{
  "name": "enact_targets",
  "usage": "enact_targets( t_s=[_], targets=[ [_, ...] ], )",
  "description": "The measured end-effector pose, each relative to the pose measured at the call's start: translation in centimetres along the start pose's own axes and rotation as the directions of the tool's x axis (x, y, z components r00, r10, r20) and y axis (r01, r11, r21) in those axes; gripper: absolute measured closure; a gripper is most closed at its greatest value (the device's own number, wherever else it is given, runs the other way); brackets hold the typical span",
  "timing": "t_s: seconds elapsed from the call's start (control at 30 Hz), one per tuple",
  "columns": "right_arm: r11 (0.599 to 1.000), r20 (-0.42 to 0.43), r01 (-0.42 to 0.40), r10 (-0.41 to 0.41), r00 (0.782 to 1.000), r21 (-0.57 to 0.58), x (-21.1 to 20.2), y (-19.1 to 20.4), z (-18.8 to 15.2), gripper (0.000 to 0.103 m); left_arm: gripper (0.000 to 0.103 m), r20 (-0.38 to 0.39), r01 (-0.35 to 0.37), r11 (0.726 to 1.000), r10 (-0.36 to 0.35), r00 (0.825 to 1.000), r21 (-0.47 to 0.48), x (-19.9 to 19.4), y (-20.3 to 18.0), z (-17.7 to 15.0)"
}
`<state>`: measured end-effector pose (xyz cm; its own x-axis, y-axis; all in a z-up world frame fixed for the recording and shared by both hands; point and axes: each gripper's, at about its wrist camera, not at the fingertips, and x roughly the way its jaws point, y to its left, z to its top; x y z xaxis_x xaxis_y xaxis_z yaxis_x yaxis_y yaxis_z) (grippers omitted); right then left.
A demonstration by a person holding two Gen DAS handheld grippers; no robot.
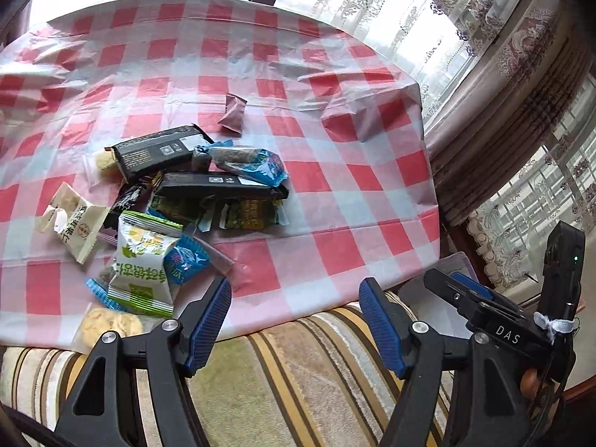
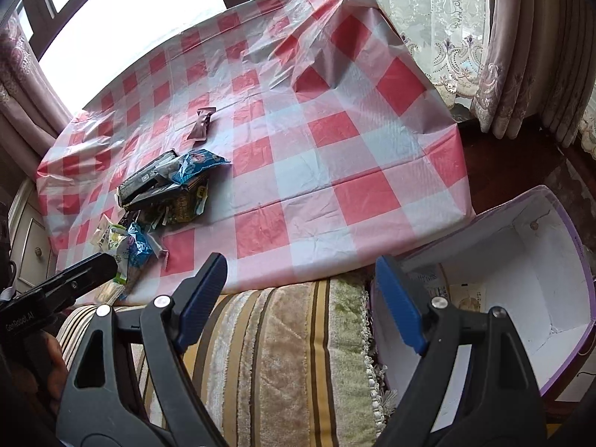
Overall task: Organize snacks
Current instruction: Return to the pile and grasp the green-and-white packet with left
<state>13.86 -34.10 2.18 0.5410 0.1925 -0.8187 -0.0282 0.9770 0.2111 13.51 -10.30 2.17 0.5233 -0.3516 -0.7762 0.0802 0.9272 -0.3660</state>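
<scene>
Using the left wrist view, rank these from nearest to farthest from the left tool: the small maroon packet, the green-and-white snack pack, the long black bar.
From the open left tool:
1. Green-and-white snack pack, on the pile's near edge, just left of the left blue pad.
2. Long black bar, mid-pile, farther up the checked cloth.
3. Small maroon packet, alone beyond the pile.
</scene>
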Motion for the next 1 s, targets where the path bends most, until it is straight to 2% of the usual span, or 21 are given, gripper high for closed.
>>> enact_targets(
  t_s=[0.17, 0.3, 0.47, 0.63, 0.77, 0.87, 1.0],
  targets=[
    [0.999, -0.032, -0.026, 0.024, 0.999, -0.040, 1.0, 1.9, 0.1, 0.019, 0.031, 0.008, -0.046, 0.996, 0.046, 0.999, -0.082, -0.8, 4.4, 0.2],
    [0.996, -0.036, -0.025, 0.022, 0.999, -0.085, 1.5, 3.6, 0.2, 0.019, 0.031, -0.001, -0.091, 0.990, 0.091, 0.996, -0.108, -0.8, 6.6, 0.5],
    [0.985, -0.061, -0.041, 0.031, 0.998, -0.168, 2.5, 6.0, 0.3, 0.019, 0.032, -0.037, -0.140, 0.986, 0.137, 0.990, -0.090, 0.2, 8.2, 1.1],
    [0.966, -0.096, -0.064, 0.041, 0.994, -0.251, 3.9, 8.4, 0.1, 0.019, 0.032, -0.080, -0.160, 0.985, 0.156, 0.985, -0.056, 1.7, 9.0, 1.7],
    [0.945, -0.125, -0.076, 0.037, 0.991, -0.317, 4.9, 10.2, -0.2, 0.019, 0.032, -0.113, -0.159, 0.987, 0.155, 0.982, -0.029, 2.9, 9.1, 2.1],
    [0.925, -0.148, -0.080, 0.026, 0.989, -0.371, 5.8, 11.5, -0.6, 0.019, 0.036, -0.138, -0.148, 0.989, 0.144, 0.980, -0.023, 3.8, 9.4, 2.2],
    [0.901, -0.177, -0.087, 0.012, 0.984, -0.424, 7.1, 13.0, -0.7, 0.019, 0.041, -0.136, -0.151, 0.988, 0.148, 0.980, -0.014, 4.2, 9.6, 2.3]
  ],
)
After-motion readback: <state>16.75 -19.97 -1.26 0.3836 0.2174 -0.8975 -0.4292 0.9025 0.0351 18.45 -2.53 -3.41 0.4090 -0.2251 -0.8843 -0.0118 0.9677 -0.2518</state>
